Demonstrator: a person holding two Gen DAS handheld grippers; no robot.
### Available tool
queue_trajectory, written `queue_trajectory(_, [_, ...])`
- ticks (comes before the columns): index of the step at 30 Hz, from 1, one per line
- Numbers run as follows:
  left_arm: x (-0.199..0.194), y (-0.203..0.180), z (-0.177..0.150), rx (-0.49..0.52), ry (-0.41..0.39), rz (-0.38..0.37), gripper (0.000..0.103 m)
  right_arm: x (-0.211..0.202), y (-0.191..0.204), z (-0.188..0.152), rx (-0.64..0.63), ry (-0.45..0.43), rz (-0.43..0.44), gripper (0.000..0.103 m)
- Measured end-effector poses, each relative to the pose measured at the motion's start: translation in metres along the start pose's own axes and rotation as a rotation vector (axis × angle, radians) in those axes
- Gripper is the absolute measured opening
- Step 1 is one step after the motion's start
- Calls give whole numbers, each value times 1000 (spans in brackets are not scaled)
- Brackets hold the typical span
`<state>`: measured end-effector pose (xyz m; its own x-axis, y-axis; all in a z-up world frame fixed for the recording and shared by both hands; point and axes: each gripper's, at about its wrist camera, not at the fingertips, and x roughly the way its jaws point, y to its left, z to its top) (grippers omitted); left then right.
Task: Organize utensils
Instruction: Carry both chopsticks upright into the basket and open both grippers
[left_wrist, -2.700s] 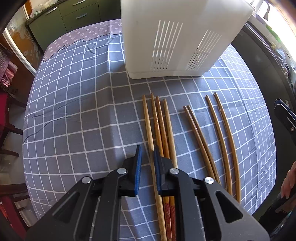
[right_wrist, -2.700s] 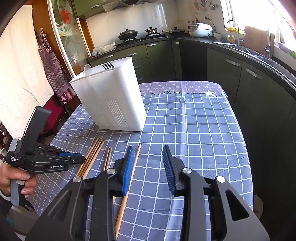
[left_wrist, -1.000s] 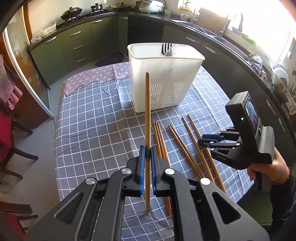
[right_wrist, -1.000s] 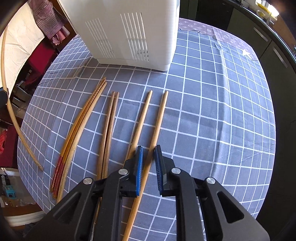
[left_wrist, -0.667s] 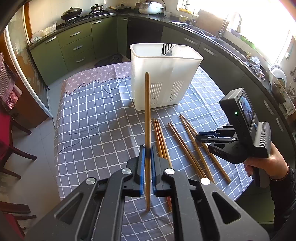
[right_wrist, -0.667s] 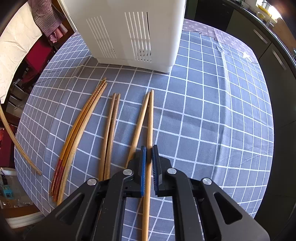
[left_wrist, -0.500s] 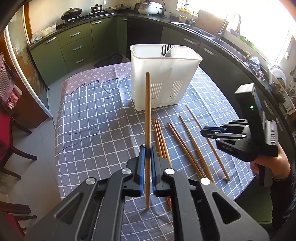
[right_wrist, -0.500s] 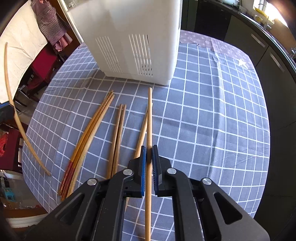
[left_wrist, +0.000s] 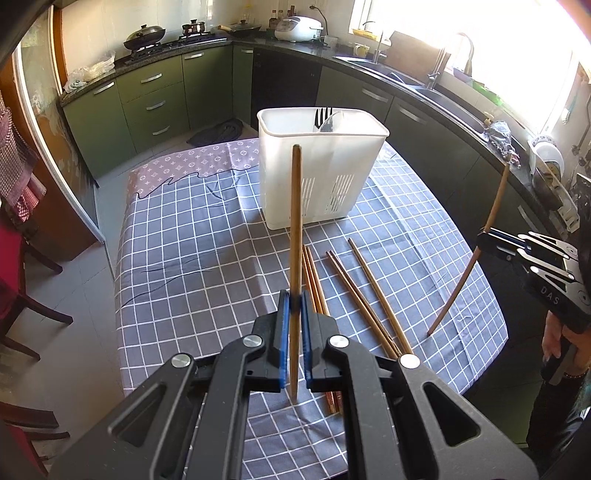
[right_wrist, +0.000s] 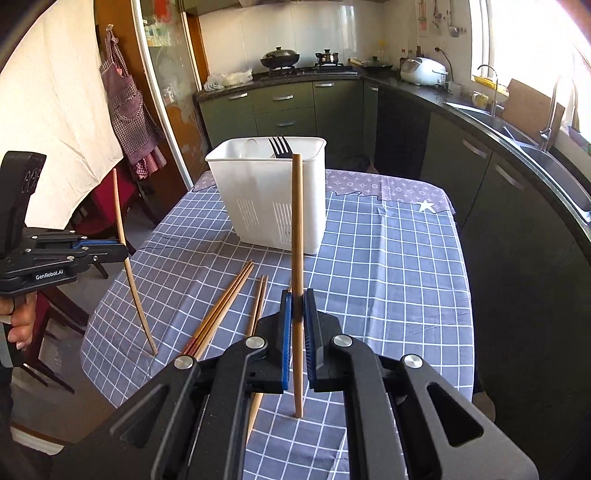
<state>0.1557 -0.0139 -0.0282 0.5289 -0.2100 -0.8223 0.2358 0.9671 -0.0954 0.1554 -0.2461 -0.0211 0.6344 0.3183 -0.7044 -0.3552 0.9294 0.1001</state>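
both grippers are up off the table, each pinching a single chopstick. the left gripper (left_wrist: 292, 306) has its blue pads closed tight on a chopstick (left_wrist: 295, 229) that stands nearly upright between them, its lower tip hanging just above the checked tablecloth (left_wrist: 192, 258). the right gripper (right_wrist: 298, 306) is clamped the same way on another chopstick (right_wrist: 297, 229), also close to vertical, its bottom end clear of the cloth. beyond both stands the white utensil holder (left_wrist: 321, 173) near the far end of the table, with a black fork (right_wrist: 279, 146) poking out of it. the remaining chopsticks (left_wrist: 365, 295) lie flat on the cloth between the holder and the near edge, in loose pairs. a hand (right_wrist: 22, 321) grips the left tool's handle at the frame's edge.
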Motion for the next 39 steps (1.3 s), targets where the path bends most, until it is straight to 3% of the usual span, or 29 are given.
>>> queue_trajectory(10, [-13, -7, -8, 26, -20, 11, 6, -18, -2, -18, -2, -21, 18, 7])
queue_trajectory(22, [-18, -14, 6, 44, -37, 4, 6, -13, -3, 0, 11, -43, 58, 7])
queue_trajectory(32, [-44, -24, 45, 69, -96, -12, 6, -41, -7, 64, 31, -136, 131, 7])
queue_trajectory(39, [-88, -31, 100, 78, -229, 4, 6, -71, -18, 134, 86, -274, 166, 7])
